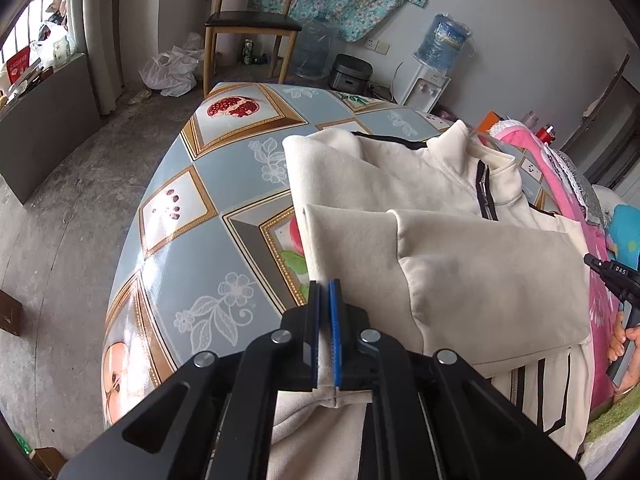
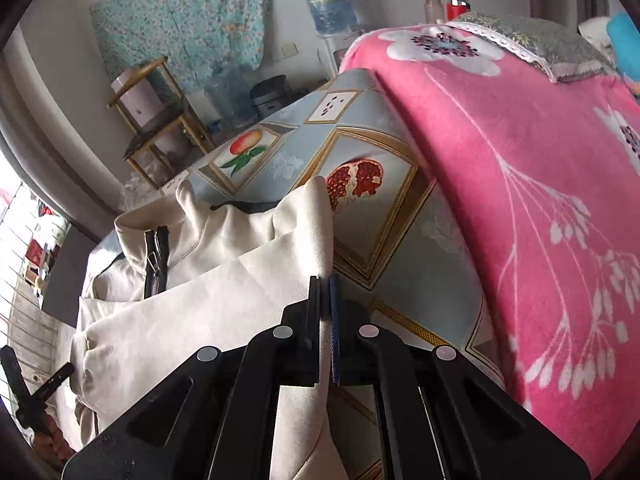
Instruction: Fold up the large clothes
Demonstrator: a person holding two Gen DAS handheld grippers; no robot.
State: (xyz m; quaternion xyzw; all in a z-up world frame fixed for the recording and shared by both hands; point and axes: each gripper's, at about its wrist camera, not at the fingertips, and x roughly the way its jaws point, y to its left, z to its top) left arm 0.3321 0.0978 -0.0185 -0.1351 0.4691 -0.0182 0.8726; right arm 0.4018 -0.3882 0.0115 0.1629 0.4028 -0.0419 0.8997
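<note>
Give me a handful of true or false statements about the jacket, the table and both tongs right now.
1. The left tongs are shut on the cream jacket. True.
2. The right tongs hang open above the table. False: they pinch jacket fabric.
3. The jacket's zipper is black. True.
4. The tablecloth is plain white. False: it shows framed fruit pictures on blue.
5. A pink floral blanket lies beside the table. True.

Left gripper [image 1: 325, 294] clamped on a fold of cream fabric, jaws nearly closed, black linkage arms spread wide toward the camera. Right gripper [image 2: 324, 290] likewise pinched on cream cloth, jaws close together, blue pad [image 2: 334, 344] pressing the fabric. At the left-wrist view's right edge, a bare hand [image 1: 624, 346] wrapped around the right gripper's black handle.
</note>
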